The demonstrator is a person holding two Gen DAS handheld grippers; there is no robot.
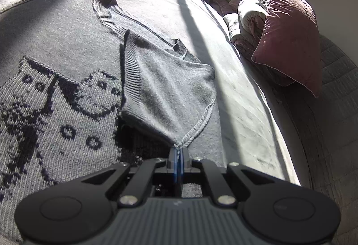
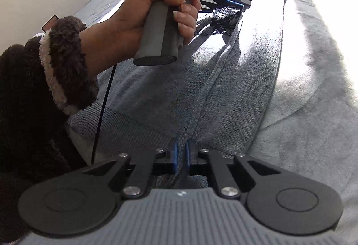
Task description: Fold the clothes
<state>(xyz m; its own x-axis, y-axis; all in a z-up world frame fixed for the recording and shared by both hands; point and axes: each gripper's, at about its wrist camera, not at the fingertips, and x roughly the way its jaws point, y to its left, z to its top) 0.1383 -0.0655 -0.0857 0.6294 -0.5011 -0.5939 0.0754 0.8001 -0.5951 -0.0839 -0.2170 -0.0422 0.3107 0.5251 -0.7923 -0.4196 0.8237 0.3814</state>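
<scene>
A grey knitted sweater (image 1: 67, 48) with dark cat figures lies flat on the bed. My left gripper (image 1: 178, 151) is shut on the seam of its folded-over sleeve (image 1: 165, 97), which lies across the chest below the ribbed collar (image 1: 105, 14). In the right wrist view, my right gripper (image 2: 181, 146) is shut on the side seam of the sweater (image 2: 235, 88) near its ribbed hem. The left gripper (image 2: 243, 2) shows far ahead, held in a hand, pinching the same folded edge.
A grey bed sheet (image 1: 241, 97) lies under the sweater. A maroon pillow (image 1: 290, 36) and rolled bedding (image 1: 246, 18) stand at the right. A quilted cover (image 1: 335, 110) lies beyond the bed edge. A fuzzy brown sleeve (image 2: 44, 79) and a black cable (image 2: 103, 110) are at the left.
</scene>
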